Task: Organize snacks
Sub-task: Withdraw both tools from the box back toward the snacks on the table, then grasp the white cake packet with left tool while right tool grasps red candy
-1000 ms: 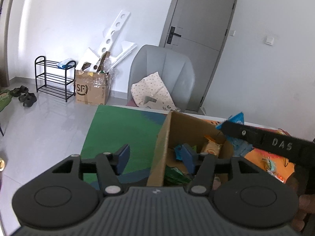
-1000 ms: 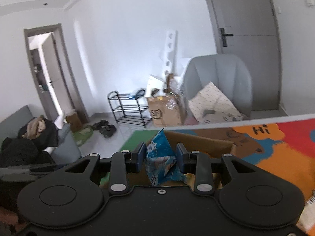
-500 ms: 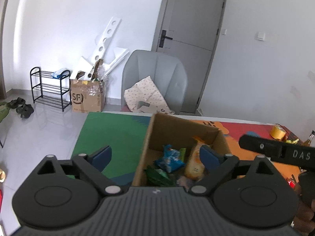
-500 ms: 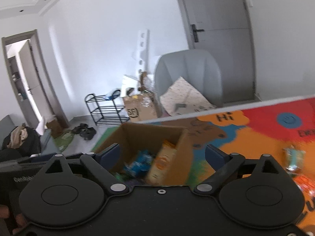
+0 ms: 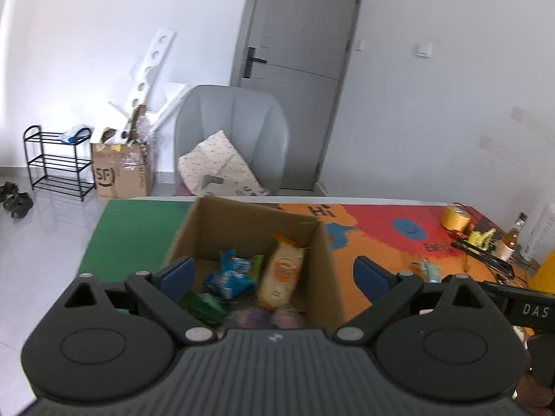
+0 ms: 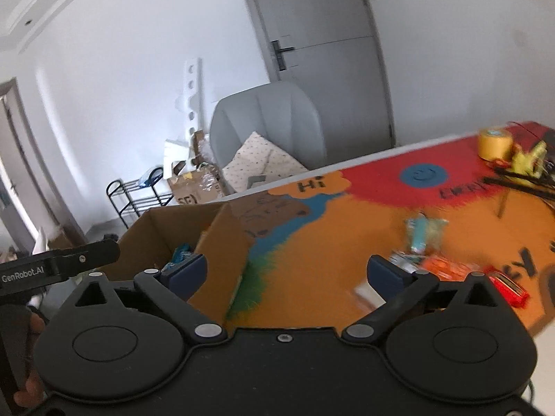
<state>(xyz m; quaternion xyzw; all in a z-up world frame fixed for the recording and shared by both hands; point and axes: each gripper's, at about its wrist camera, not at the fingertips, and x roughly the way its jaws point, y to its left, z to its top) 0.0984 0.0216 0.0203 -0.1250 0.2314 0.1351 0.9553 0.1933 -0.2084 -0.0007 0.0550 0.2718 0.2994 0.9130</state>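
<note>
Both grippers gape empty: the left gripper [image 5: 274,272] over the cardboard box [image 5: 322,270] of snacks, the right gripper [image 6: 287,272], jaws just opened, over the tabletop [image 6: 329,242].

1. My left black two-finger gripper with blue pads [image 5: 272,274] stands spread wide — nothing between its jaws.
2. My right black blue-padded gripper [image 6: 286,274] has just been opening — likewise empty.

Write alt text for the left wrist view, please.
An open cardboard box on a colourful mat holds snack packets, including a blue packet. The left gripper hangs before it, wide open and empty.
</note>
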